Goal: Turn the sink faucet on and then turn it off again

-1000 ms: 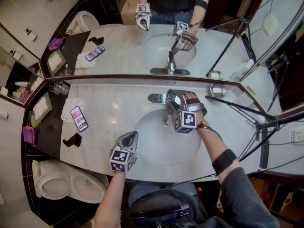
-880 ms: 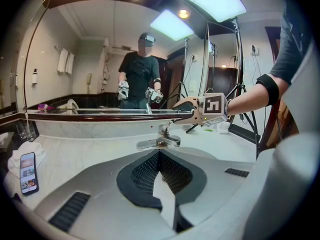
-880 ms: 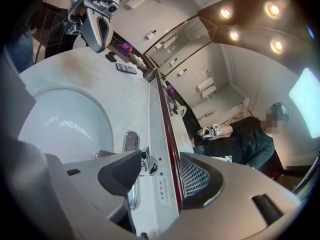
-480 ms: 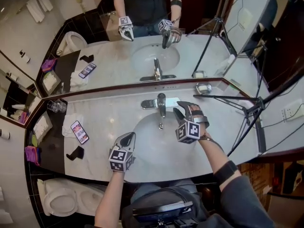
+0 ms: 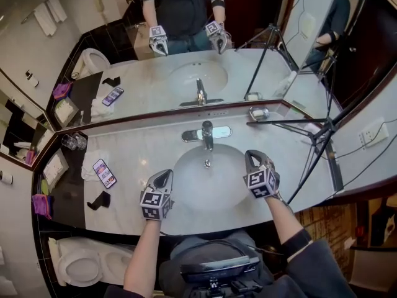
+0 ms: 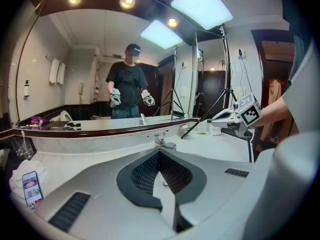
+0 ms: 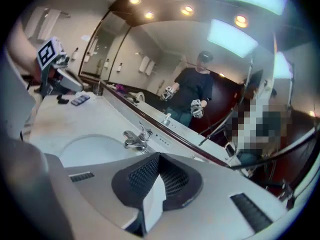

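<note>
Sink (image 5: 205, 188) set mid bench (image 5: 149, 144), faucet (image 5: 206, 133) centred at its back rim, mirror (image 5: 149, 79) right behind, along bench's back edge. Left of sink: phone (image 5: 103, 172) on a cloth (image 5: 92, 158), glasses (image 5: 73, 141) behind it by the mirror, small stand (image 5: 98, 199) in front, nr front edge. Right of faucet, small dish (image 5: 259, 113) at the back; tripod (image 5: 291, 121) leg crosses bench's right end. Toilet (image 5: 80, 259) on floor below bench's left end
</note>
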A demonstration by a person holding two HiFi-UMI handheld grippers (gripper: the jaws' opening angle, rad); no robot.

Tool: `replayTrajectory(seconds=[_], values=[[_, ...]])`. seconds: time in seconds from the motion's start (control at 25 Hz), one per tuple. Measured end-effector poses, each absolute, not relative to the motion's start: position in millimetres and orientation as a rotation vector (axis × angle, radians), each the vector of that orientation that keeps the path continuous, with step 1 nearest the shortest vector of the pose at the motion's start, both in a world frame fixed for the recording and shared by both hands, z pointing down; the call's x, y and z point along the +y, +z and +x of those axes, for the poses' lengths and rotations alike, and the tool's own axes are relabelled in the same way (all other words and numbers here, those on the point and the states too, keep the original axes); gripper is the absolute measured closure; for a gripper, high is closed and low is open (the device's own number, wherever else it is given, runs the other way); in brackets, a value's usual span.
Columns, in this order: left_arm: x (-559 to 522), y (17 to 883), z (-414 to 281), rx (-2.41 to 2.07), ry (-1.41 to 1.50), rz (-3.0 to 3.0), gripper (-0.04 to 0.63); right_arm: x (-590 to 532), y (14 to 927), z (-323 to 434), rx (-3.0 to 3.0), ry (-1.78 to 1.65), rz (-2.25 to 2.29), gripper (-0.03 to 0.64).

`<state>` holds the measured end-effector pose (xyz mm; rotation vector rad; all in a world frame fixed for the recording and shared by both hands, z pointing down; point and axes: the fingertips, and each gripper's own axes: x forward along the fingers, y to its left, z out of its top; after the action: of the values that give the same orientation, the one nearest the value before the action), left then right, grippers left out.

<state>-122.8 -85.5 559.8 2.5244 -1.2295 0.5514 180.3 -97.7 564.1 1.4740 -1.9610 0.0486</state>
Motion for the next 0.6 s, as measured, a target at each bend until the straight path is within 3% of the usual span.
replayTrajectory(seconds=[0.2, 0.6], values=[[-78.7, 556.8, -124.1, -1.241, 0.544, 2.518, 0.6, -70.7, 576.3, 201.9, -2.029, 0.44, 1.692, 0.6], [-70.8, 556.7, -129.7, -1.269, 0.533, 2.501, 0.6, -53.9, 588.5, 206.0, -2.037, 0.47, 1.703, 0.598]])
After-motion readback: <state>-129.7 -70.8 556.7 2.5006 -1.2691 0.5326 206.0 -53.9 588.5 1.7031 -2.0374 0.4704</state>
